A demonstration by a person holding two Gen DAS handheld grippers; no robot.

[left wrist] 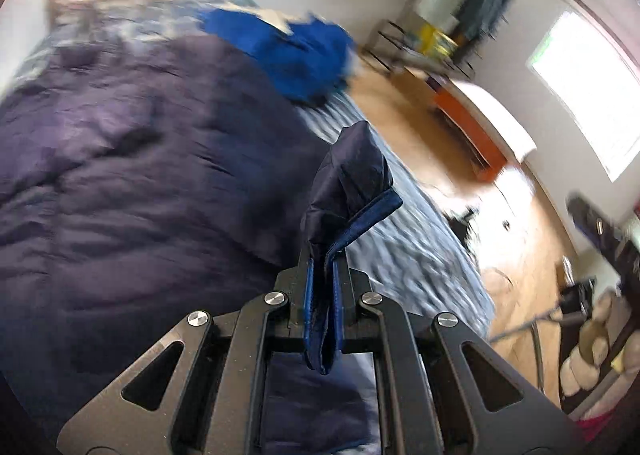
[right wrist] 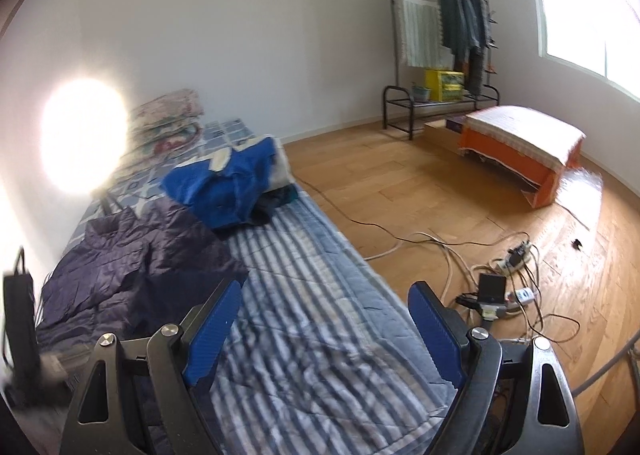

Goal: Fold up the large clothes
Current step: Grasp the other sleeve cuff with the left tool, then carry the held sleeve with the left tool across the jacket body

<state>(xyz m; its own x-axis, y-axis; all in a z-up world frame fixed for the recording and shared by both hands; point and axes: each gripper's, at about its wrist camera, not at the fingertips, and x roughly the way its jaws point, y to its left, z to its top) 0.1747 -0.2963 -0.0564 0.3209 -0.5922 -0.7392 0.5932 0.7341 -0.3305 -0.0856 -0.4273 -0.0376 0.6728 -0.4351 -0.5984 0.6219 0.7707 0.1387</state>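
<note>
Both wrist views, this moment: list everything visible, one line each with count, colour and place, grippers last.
Puffer jacket: 1, dark navy, spread on the bed's left side; an edge is pinched in the left gripper.
Blue garment: 1, bright blue, crumpled further up the bed.
Bedcover: 1, blue and white striped, over the bed.
Folded quilt: 1, floral, at the bed's head.
Lamp: 1, glaring white, left of the bed.
Clothes rack: 1, dark metal, hung with clothes, by the far wall.
Yellow box: 1, on the rack's low shelf.
Low bench: 1, orange with pale cover, near the window.
Cables and power strip: several, on the wooden floor.
Left gripper: shut on jacket fabric.
Right gripper: open, above the bedcover.
</note>
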